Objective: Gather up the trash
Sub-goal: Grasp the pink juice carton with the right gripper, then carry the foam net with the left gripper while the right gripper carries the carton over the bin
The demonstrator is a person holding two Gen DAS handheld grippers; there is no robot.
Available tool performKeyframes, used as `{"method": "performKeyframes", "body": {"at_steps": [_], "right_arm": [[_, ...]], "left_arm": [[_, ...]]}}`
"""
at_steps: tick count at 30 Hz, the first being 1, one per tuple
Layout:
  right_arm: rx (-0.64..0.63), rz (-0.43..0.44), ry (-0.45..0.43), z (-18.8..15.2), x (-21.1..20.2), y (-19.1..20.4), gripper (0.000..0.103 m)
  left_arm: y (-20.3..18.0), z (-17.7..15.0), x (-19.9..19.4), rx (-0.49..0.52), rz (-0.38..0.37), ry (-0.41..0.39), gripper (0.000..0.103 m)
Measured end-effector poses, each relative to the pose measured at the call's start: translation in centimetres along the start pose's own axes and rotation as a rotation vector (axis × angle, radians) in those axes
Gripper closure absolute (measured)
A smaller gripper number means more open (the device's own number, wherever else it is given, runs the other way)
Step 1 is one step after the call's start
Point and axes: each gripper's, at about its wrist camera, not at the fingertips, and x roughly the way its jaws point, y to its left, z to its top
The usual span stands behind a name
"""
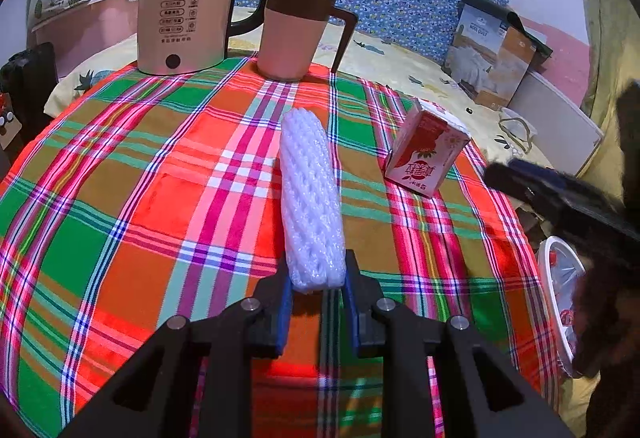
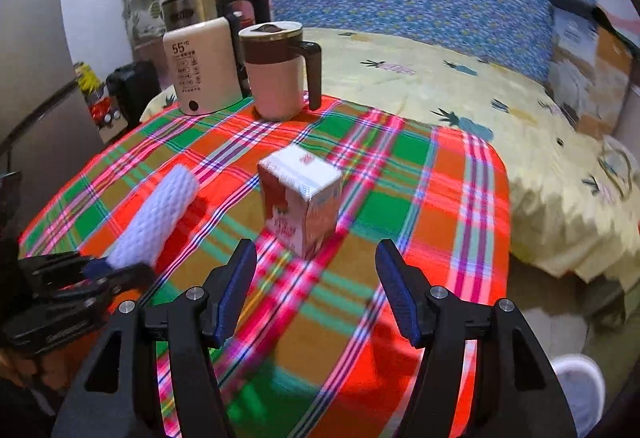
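The left gripper (image 1: 316, 278) has its fingers pinching the near end of a white foam net sleeve (image 1: 312, 198), which lies lengthwise on the plaid cloth of the desk (image 1: 120, 178), running away toward the far side. The blue pads press on both sides of it, and its end bulges a little between them. The sleeve looks very light, soft and springy, so a grip at one end should carry it, though it will likely droop and could slip out if held loosely.

The right gripper (image 2: 316, 278) has its fingers spread wide with nothing between them, pointing at a small red-and-white drink carton (image 2: 300, 198) that stands upright near the right side of the desk, to the right of the sleeve and apart from it. The carton seems light and, if empty, easy to crush; its flat side walls around mid-height look like the best hold.

At the far edge stand a kettle (image 1: 184, 18) and a lidded mug (image 1: 292, 34). A white bin (image 1: 558, 302) shows beside the desk on the right, probably where the trash goes.
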Motion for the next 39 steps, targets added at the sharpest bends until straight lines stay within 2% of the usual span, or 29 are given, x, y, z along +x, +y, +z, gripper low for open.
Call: {"method": "performKeyframes", "body": {"at_steps": [17,19,21,22,30,39], "right_arm": [[-0.160,0.083,0.040,2.5,3.3,0.5,0.040],[-0.139,0.093,0.058,2.5,3.3,0.6,0.040],[-0.103,0.111,0.060,2.3,2.8,0.8,0.055],[-0.098,0.106,0.061,2.3,2.7,0.8,0.068],[0.005,0.074,0.014,0.6,-0.9,1.4,0.068],[0.159,0.048,-0.023,-3.6,-5.7,0.7,0.068]], "left_arm": [[0.8,0.0,0.5,-0.004,-0.049,0.014,0.080],[0.8,0.0,0.4,-0.004,-0.047,0.013,0.080],[0.7,0.0,0.4,-0.001,-0.043,0.011,0.080],[0.7,0.0,0.4,0.001,-0.040,0.010,0.080],[0.1,-0.7,-0.6,0.023,-0.019,-0.002,0.080],[-2.5,-2.4,-2.9,0.080,-0.027,-0.009,0.080]]}}
